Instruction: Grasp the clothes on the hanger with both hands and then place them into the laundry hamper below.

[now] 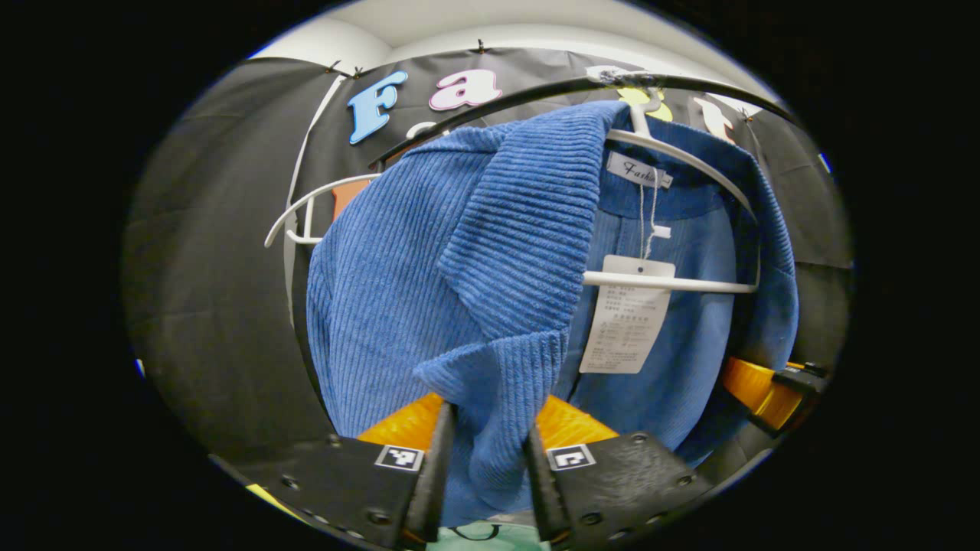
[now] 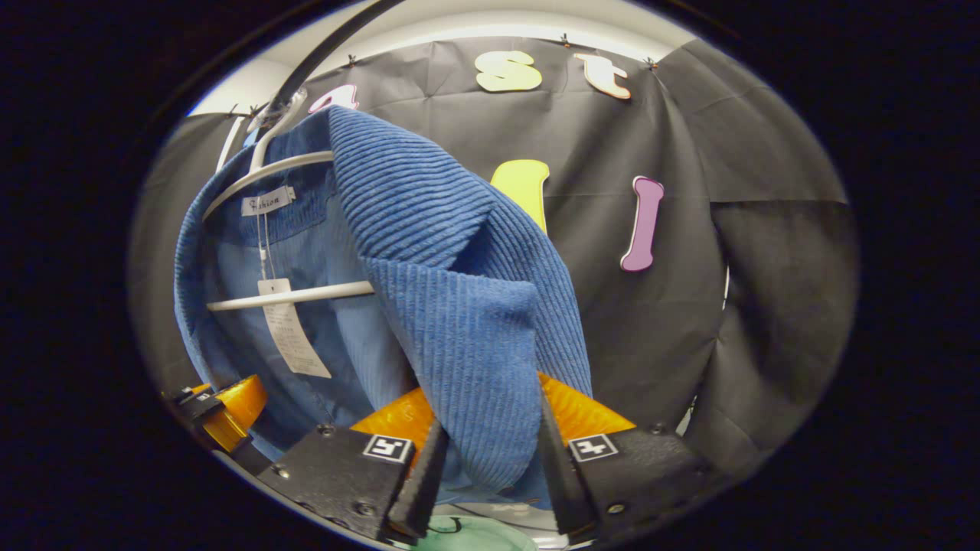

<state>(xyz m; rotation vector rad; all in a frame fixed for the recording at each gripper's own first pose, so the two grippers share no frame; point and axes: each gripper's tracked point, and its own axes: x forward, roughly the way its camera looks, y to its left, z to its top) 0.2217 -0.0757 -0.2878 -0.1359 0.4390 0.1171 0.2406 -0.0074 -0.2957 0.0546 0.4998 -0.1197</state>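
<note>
blue corduroy jacket [image 1: 398, 252] on white hanger [image 1: 674, 283] on black rail [image 1: 536, 92], hangs straight down | left hand-held gripper [image 1: 485, 467] nipped on one front edge, right hand-held gripper [image 2: 484, 467] on the other, both equally near | hamper: pale green bit [image 1: 482, 536] below, unsure | surface none seen; black cloth wall [image 2: 727, 268] behind
</note>
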